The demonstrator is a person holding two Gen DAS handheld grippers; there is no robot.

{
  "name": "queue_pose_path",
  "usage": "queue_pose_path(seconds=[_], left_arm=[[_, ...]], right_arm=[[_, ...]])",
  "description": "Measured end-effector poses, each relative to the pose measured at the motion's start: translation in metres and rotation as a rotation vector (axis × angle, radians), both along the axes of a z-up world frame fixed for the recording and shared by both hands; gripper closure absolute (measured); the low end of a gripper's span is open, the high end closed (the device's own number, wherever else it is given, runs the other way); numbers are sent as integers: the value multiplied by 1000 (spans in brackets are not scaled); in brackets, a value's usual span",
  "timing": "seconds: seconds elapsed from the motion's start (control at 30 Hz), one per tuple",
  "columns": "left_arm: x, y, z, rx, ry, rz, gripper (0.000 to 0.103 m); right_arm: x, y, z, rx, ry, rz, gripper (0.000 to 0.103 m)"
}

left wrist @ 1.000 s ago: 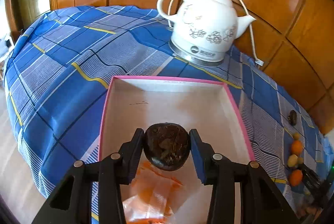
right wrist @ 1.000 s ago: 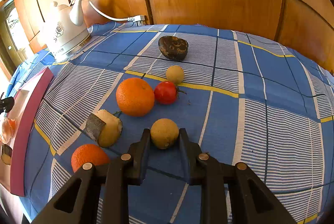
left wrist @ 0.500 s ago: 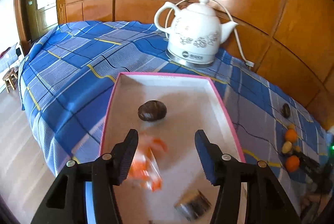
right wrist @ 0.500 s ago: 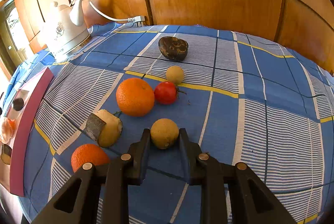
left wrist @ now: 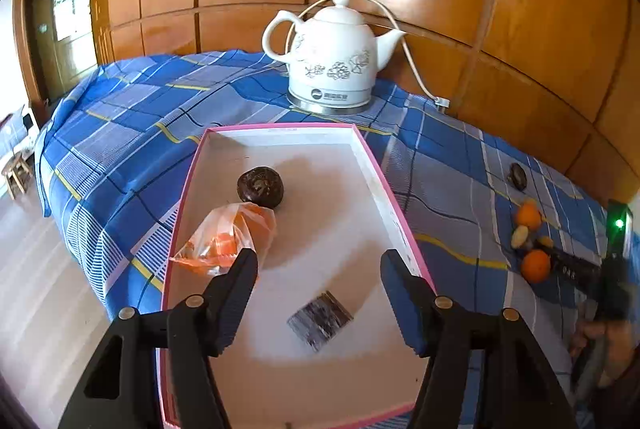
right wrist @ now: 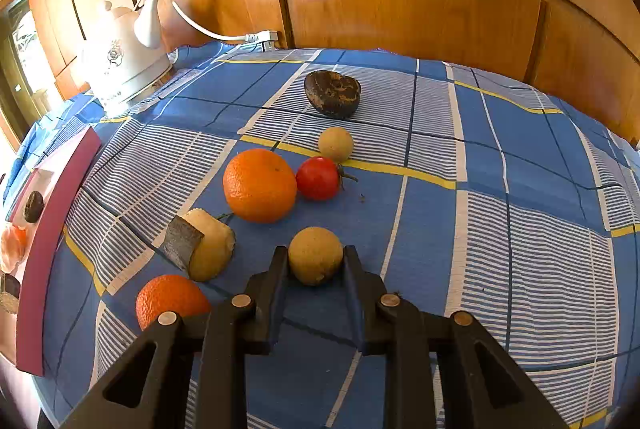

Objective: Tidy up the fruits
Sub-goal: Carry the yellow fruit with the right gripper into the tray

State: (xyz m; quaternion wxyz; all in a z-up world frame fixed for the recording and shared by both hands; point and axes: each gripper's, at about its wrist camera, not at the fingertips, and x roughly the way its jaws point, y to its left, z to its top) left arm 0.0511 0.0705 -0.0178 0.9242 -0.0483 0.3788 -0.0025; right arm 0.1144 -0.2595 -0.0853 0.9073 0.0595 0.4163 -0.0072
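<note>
The left gripper (left wrist: 318, 261) hangs above the near half of the shallow pink-edged cardboard box (left wrist: 378, 169), its blue-padded jaws spread wide with nothing between them. Inside the box, a dark brown wrinkled round fruit (left wrist: 260, 187) lies toward the far left. Just in front of it, touching or nearly so, sits a clear plastic bag of orange segments (left wrist: 228, 241) against the left wall. A small grey-and-black cut piece (left wrist: 320, 320) lies on the box floor between the jaws and nearer the camera. Beyond the box stands a white ceramic electric kettle with a floral print (left wrist: 332, 65), on the blue checked tablecloth (left wrist: 120, 133).

The right gripper (right wrist: 316, 261) is low over the cloth, its black jaws pressed on either side of a small tan round fruit (right wrist: 315, 255); whether the fruit is lifted or resting on the cloth is hard to judge from this angle. Left of it lies a pale yellow chunk with a dark cut face (right wrist: 202, 245), and nearer the camera a small orange (right wrist: 170, 299). Behind the chunk sits a larger orange (right wrist: 259, 184), with a red tomato (right wrist: 318, 178) touching its right side. A second small tan fruit (right wrist: 335, 144) lies just behind the tomato, and a dark brown shrivelled fruit (right wrist: 333, 99) sits farther back.
</note>
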Motion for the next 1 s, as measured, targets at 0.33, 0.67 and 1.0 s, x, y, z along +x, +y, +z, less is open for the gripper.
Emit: queue_pose_path(seconds=[0.33, 0.67, 1.0], left_arm=[[-14, -2, 1, 8, -7, -14, 34], [-17, 7, -4, 1, 10, 10, 31], [-16, 32, -9, -5, 16, 89, 31]], right_arm=[[0, 1, 1, -12, 0, 0, 76], [-2, -1, 5, -14, 10, -24, 77], [-28, -8, 56, 32, -102, -54, 77]])
